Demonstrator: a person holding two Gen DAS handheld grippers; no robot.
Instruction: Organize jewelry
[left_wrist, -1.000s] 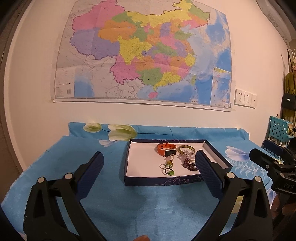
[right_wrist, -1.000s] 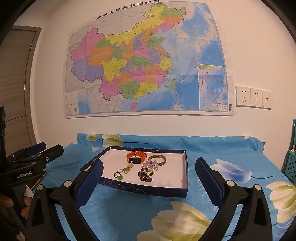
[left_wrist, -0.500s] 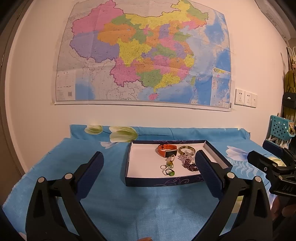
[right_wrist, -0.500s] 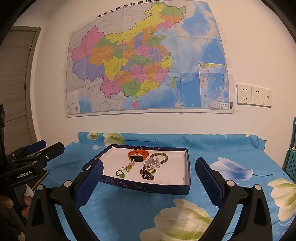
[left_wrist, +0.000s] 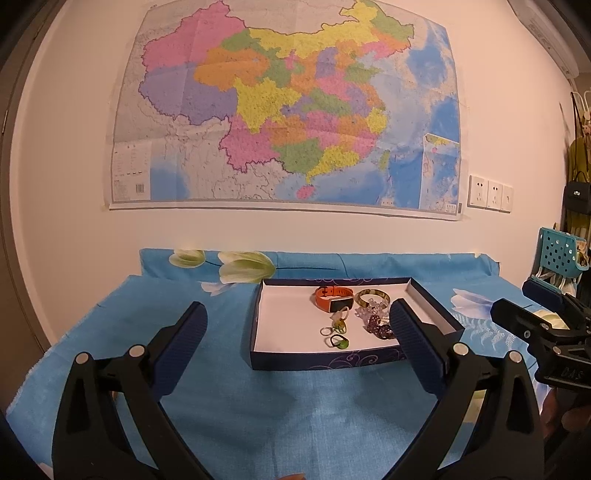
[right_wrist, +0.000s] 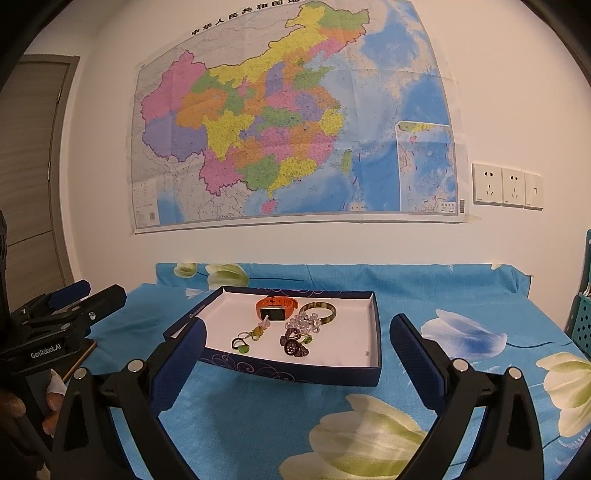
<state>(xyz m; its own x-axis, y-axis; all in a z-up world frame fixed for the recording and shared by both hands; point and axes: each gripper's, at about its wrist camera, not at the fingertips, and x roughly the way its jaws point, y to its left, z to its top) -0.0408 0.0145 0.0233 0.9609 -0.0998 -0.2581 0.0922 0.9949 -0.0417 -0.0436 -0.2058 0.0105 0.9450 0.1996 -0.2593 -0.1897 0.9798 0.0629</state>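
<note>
Both views pulled back slightly vs 1 s ago; tray (right_wrist: 373, 332) smaller in frame. Left tongs (left_wrist: 295, 332), right tongs (right_wrist: 295, 343) wide, empty. Jewelry in tray on tabletop (left_wrist: 258, 406): orange band (right_wrist: 275, 306) light, flexible, grip strap; bangle (right_wrist: 318, 312) stiff, slippery, pinch rim; rings (right_wrist: 242, 343) tiny, fiddly.

The left gripper (left_wrist: 297, 328) is wide open, with its two blue fingers (left_wrist: 184, 339) far apart and nothing between them. The right gripper (right_wrist: 297, 341) is wide open too and holds nothing. Seen from the left one, the right gripper sits at 3 o'clock. Seen from the right one, the left gripper sits at 9 o'clock.
</note>
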